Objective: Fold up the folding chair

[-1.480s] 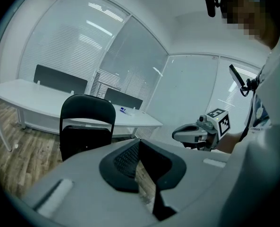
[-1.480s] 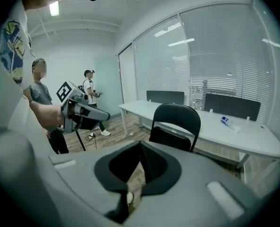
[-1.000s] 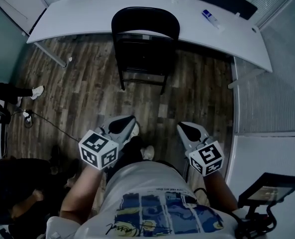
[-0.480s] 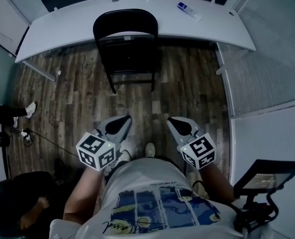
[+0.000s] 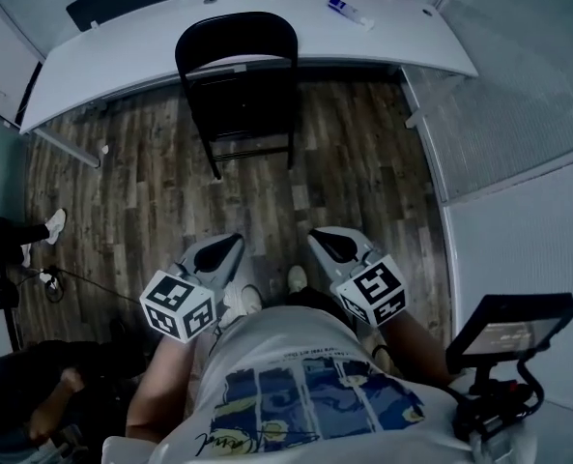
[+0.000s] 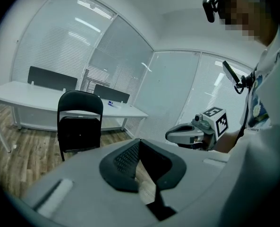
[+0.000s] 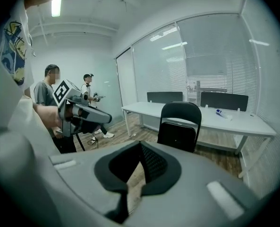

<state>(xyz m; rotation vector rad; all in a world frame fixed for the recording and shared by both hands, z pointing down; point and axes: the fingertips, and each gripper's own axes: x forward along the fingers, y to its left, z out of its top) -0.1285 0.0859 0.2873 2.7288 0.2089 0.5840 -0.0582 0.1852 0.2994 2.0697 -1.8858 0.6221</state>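
Observation:
A black folding chair [image 5: 238, 90] stands unfolded on the wood floor, its back against a long white desk [image 5: 122, 51]. It also shows ahead in the left gripper view [image 6: 79, 122] and the right gripper view [image 7: 179, 124]. My left gripper [image 5: 230, 247] is shut and empty, well short of the chair. My right gripper [image 5: 321, 239] is shut and empty too, level with the left one. Both point toward the chair from in front of my body. Each gripper appears in the other's view: the right gripper [image 6: 170, 135] and the left gripper [image 7: 107, 117].
A small blue-and-white object [image 5: 349, 11] lies on the desk. A glass partition [image 5: 518, 143] runs along the right. A monitor on a stand [image 5: 508, 332] sits at lower right. Two people [image 7: 50, 91] stand at the left, a cable [image 5: 93, 278] trailing across the floor.
I have stepped forward toward the chair. Both grippers moved with me and stayed shut. The chair and desk sit higher in the head view.

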